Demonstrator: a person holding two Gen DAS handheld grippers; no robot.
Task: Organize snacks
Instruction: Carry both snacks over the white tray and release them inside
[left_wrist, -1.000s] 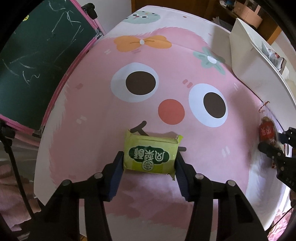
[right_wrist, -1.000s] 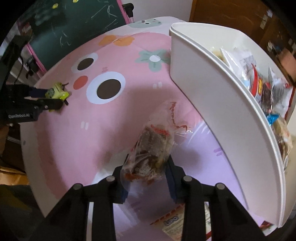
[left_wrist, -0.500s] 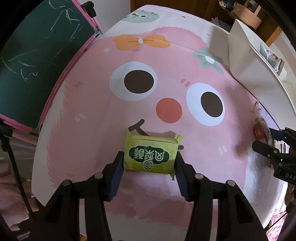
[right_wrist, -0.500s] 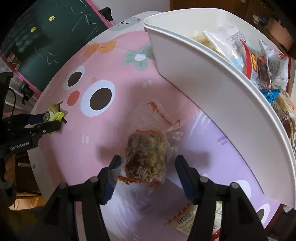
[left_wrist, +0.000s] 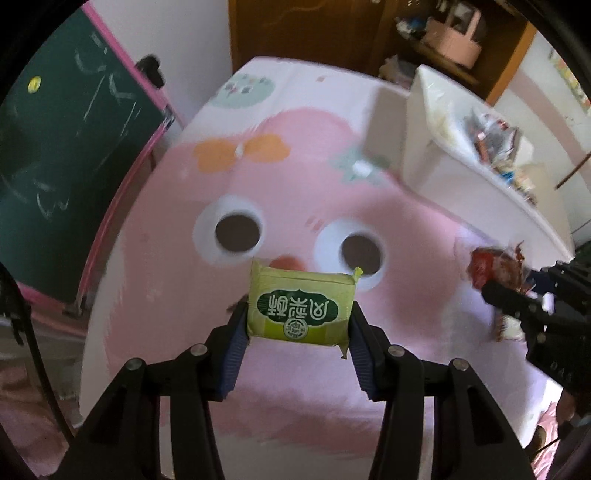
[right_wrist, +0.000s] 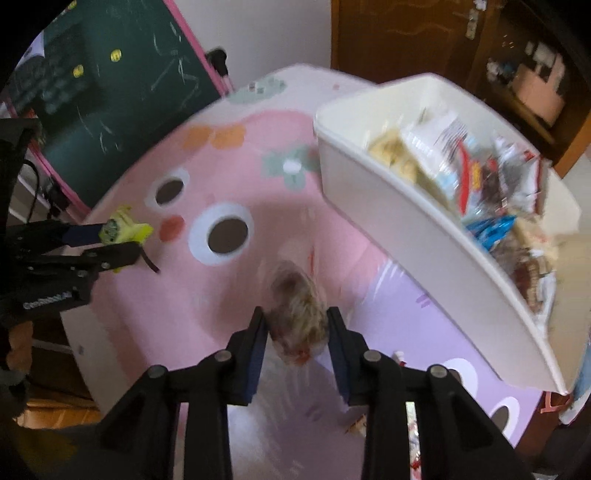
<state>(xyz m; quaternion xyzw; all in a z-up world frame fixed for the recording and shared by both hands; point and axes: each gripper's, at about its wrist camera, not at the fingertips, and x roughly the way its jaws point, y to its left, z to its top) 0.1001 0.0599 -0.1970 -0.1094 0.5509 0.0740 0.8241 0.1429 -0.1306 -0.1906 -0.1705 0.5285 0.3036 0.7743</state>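
My left gripper (left_wrist: 297, 325) is shut on a yellow-green snack packet (left_wrist: 300, 304) and holds it above the pink cartoon-face mat (left_wrist: 280, 173). My right gripper (right_wrist: 297, 328) is shut on a clear bag of brown snack (right_wrist: 299, 314), lifted off the mat beside the white bin (right_wrist: 402, 236). The bin holds several wrapped snacks (right_wrist: 480, 177). The left gripper with the green packet also shows in the right wrist view (right_wrist: 123, 230). The right gripper with its bag also shows in the left wrist view (left_wrist: 495, 269).
A green chalkboard with a pink frame (left_wrist: 55, 147) stands left of the table. A wooden cabinet (right_wrist: 424, 40) is behind the bin. Loose snack wrappers (right_wrist: 413, 435) lie on the purple mat near the table's front edge.
Both grippers have risen off the mat with their snacks. The right gripper briefly opened around its bag half a second ago, then shut on it again and swung toward the bin.
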